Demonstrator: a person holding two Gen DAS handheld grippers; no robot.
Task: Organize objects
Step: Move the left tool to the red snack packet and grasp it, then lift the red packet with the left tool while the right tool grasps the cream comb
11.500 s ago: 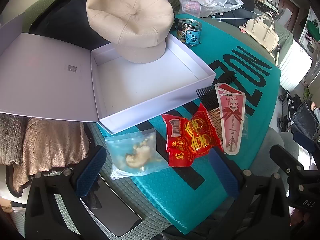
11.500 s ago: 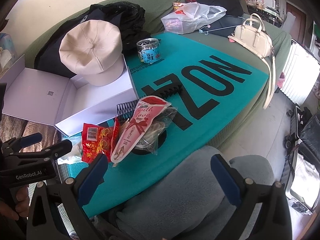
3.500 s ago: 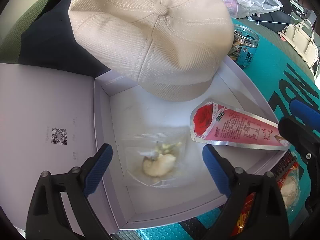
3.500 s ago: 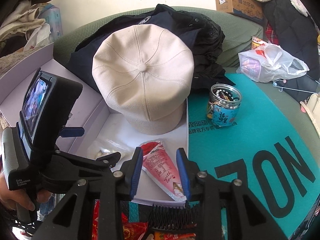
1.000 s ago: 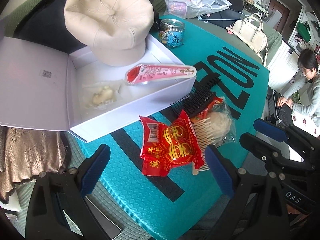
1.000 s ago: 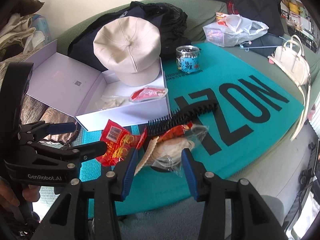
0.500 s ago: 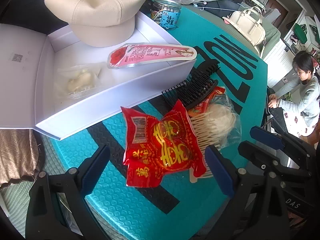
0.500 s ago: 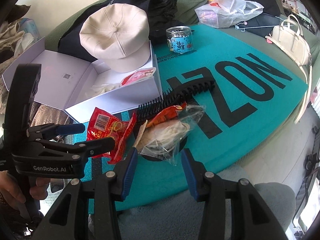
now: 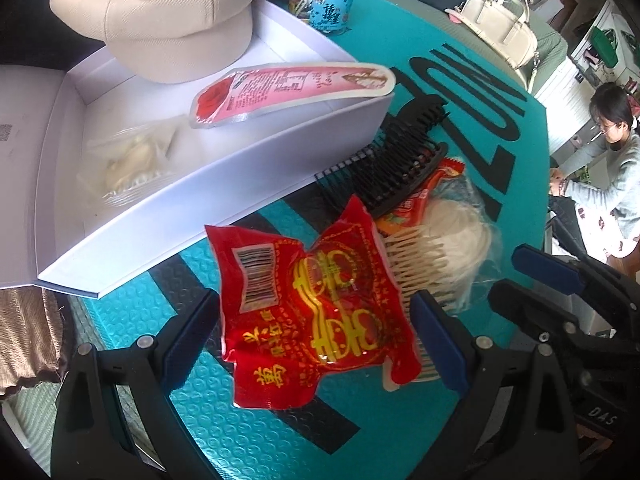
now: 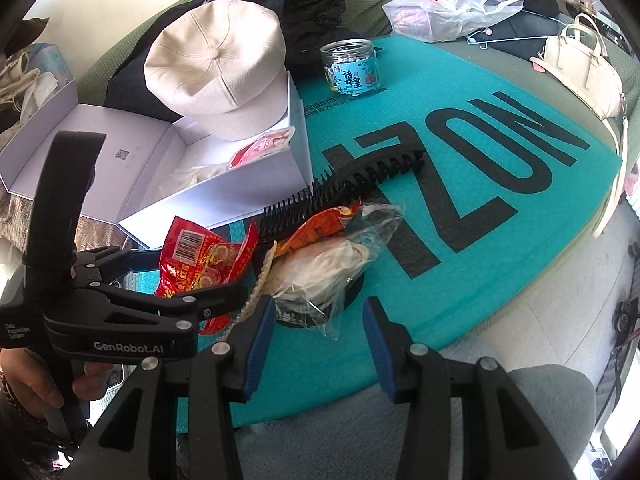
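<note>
A red snack packet lies on the teal mat, between the open jaws of my left gripper; it also shows in the right wrist view. The white box holds a pink rose pouch, resting on the box rim, and a clear bag of pale pieces. A beige cap sits on the box's far edge. My right gripper is open and empty, just short of a clear bag with a pale item.
A black comb and a cream comb lie beside the packet. A glass jar, a white handbag and a plastic bag stand farther back. A seated person is at right.
My left gripper has moved down and closer to the red packet, which now lies between its open jaws. My right gripper has come nearer to the clear bag.
</note>
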